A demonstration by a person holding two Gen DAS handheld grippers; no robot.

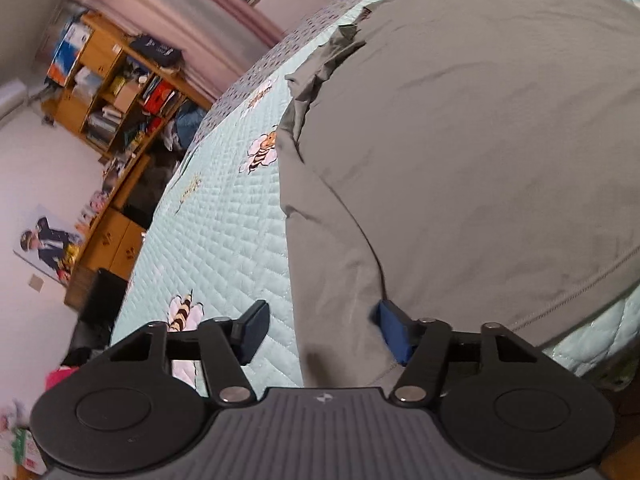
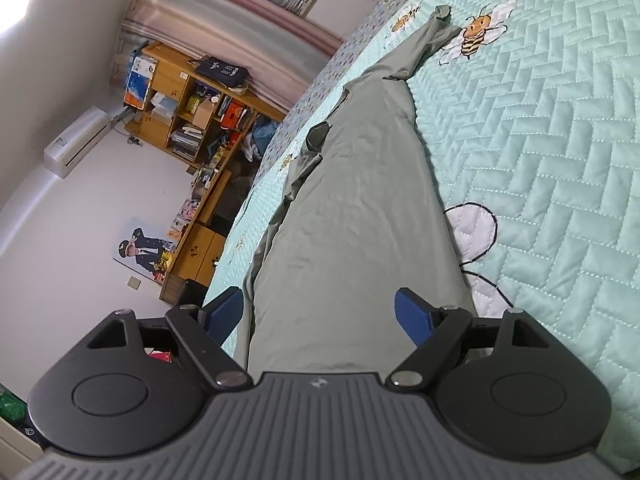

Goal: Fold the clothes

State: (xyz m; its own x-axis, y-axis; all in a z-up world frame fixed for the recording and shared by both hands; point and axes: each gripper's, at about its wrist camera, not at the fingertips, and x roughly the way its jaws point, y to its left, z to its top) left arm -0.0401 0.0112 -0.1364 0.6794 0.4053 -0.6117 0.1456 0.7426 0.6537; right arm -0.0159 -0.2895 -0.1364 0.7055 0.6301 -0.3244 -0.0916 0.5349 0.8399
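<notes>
Grey garment lay flat on the quilted bed. Thin, limp, prob slippery; best pinched at hem/edge. My left claw straddled its edge, not clamped. Right claw gaped wide over cloth.

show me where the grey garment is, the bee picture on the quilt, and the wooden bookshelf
grey garment (image 2: 352,216), right wrist view, on the middle of its flat cloth.
bee picture (image 2: 476,32), right wrist view, on the bee's striped body.
wooden bookshelf (image 2: 188,112), right wrist view, on its cluttered open shelves.
</notes>
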